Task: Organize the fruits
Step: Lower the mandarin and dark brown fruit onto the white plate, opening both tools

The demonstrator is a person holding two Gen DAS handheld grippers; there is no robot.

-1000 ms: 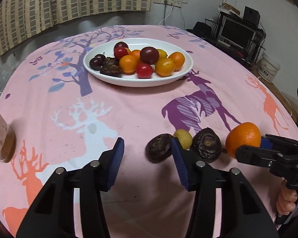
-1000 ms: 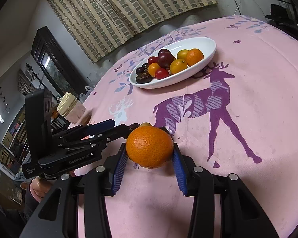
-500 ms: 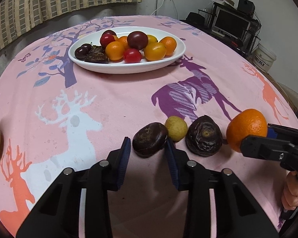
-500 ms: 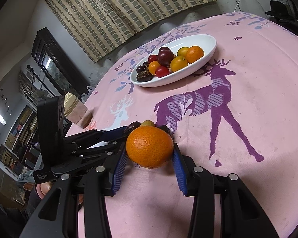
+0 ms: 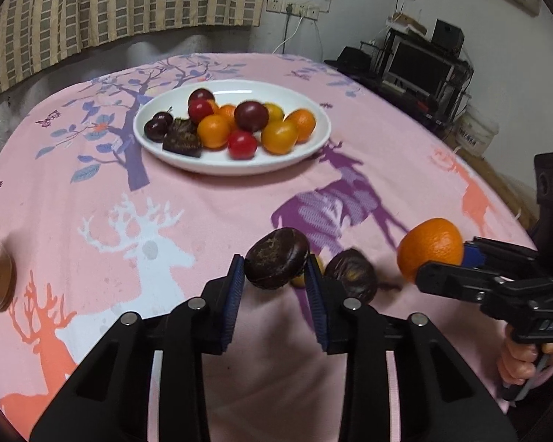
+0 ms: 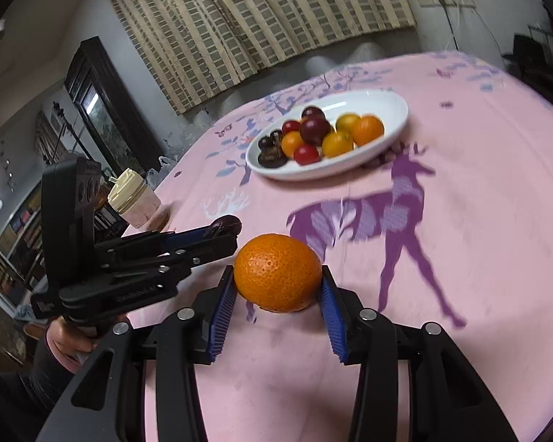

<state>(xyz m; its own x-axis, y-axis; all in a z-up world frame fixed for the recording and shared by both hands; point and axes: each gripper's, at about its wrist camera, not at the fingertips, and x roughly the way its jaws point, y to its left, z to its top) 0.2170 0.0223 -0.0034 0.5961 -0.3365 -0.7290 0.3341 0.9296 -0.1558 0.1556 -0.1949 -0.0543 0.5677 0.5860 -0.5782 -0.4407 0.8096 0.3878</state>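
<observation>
My left gripper (image 5: pixel 275 263) is shut on a dark brown round fruit (image 5: pixel 276 258) and holds it just above the pink tablecloth. Behind its right finger lie a small yellow fruit (image 5: pixel 298 280), mostly hidden, and a second dark wrinkled fruit (image 5: pixel 354 274). My right gripper (image 6: pixel 277 276) is shut on an orange (image 6: pixel 278 270), raised over the cloth. Farther back, a white oval plate (image 5: pixel 202 164) carries several oranges, red and dark plums and dark fruits. In the right wrist view the left gripper (image 6: pixel 225 230) shows at the left with its dark fruit (image 6: pixel 226 224).
A jar with a cream lid (image 6: pixel 132 199) stands near the table's left edge. A black shelf with a monitor (image 5: pixel 420 66) and a white bucket (image 5: pixel 475 132) sit beyond the right edge. A striped curtain hangs behind the table.
The left jaws closed around the dark brown fruit and lifted it off the cloth. The right gripper kept hold of the orange and stayed nearly in place.
</observation>
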